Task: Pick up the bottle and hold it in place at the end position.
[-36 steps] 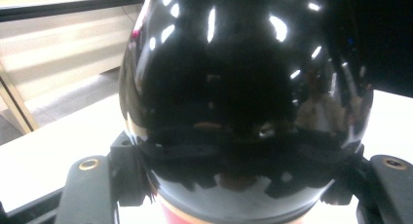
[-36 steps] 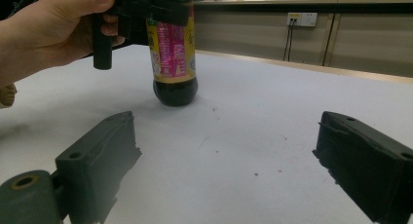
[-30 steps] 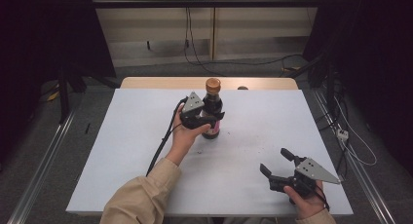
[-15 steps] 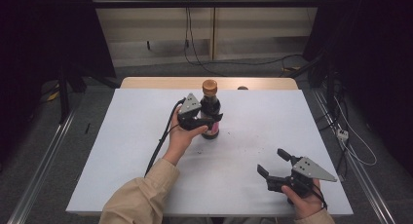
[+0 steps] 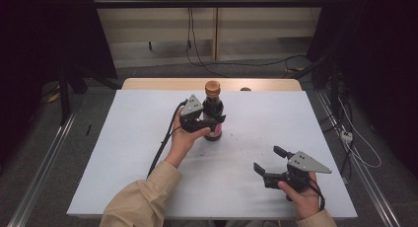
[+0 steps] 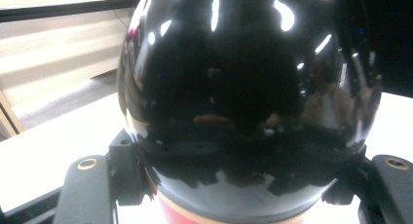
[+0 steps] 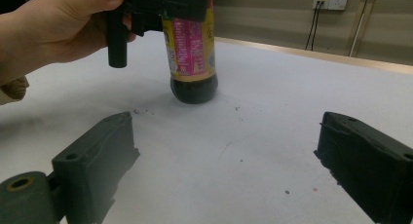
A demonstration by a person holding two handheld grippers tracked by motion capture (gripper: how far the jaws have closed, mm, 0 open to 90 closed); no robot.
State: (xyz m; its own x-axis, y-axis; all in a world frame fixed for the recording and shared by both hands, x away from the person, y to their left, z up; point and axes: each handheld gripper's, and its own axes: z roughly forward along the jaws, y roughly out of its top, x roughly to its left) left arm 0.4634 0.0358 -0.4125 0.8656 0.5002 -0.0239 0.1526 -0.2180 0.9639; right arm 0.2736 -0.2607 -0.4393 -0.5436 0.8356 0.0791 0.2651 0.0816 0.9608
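A dark bottle (image 5: 213, 104) with an orange-brown cap and a pink and yellow label (image 7: 189, 44) stands upright near the middle of the white table (image 5: 138, 153). My left gripper (image 5: 211, 122) is shut on its body, one black jaw on either side, and the glossy glass (image 6: 243, 87) bulges just in front of that gripper's camera. My right gripper (image 5: 269, 159) rests low over the table's front right with its jaws wide open and nothing between them. In the right gripper view its fingers (image 7: 104, 146) frame bare tabletop, and the bottle is farther off to the upper left.
A wooden strip (image 5: 162, 84) borders the table's far edge. Cables (image 5: 197, 59) run over the floor behind it, and more trail along the right side (image 5: 355, 143). Metal rails (image 5: 44, 163) flank the table. Small dark specks dot the surface near the bottle.
The right gripper has drifted slightly to the left, still open. The left gripper and the bottle have stayed in place.
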